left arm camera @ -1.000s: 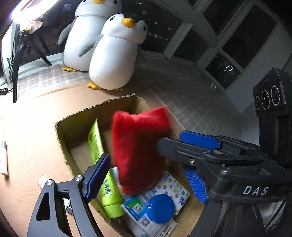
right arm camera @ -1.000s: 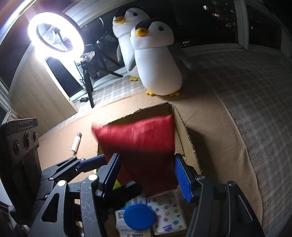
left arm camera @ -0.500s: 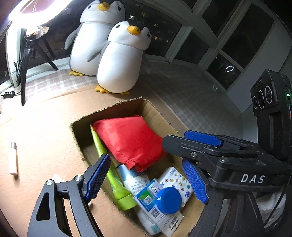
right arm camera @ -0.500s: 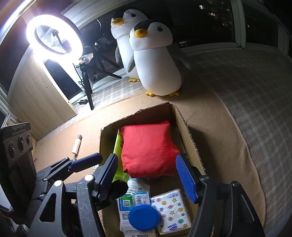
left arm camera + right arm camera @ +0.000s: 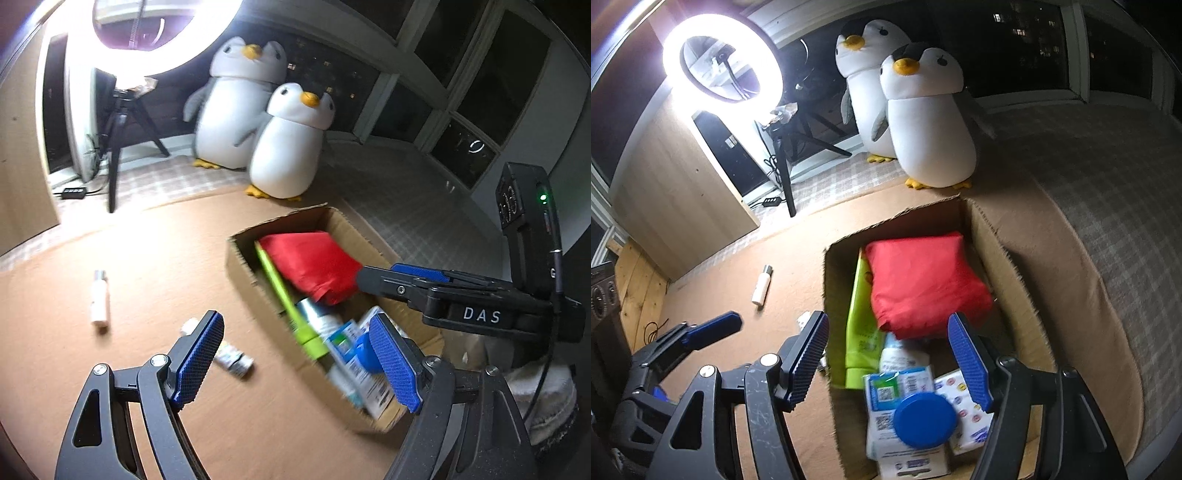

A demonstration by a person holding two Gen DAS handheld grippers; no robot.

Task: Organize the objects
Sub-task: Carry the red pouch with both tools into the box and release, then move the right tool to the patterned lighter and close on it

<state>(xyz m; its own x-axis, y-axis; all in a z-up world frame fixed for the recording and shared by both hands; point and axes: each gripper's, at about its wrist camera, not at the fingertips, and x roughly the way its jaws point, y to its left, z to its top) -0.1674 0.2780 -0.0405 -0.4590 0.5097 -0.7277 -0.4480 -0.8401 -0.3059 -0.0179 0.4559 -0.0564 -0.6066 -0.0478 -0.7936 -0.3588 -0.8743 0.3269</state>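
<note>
An open cardboard box [image 5: 1015, 280] sits on a brown mat [image 5: 147, 251]. In it lie a red pouch [image 5: 923, 273], a green tube [image 5: 858, 332], a blue-capped wipes pack [image 5: 919, 413] and a smiley tissue pack [image 5: 964, 402]. My right gripper [image 5: 888, 319] hovers open over the box's near half, its pads touching nothing. To the left of the box my left gripper [image 5: 294, 321] is open and empty above the mat. A small packet [image 5: 234, 360] lies just past its left pad. Further left on the mat lies a white bottle [image 5: 99, 299].
Two penguin plush toys [image 5: 923, 122] stand behind the box. A ring light [image 5: 720, 62] on a tripod and a wooden cabinet [image 5: 683, 192] are at the back left. A checked blanket [image 5: 1108, 192] covers the right side.
The red pouch has dropped from between the right gripper's pads into the box, and those jaws have widened. My left gripper has swung left, away from the box and over the mat.
</note>
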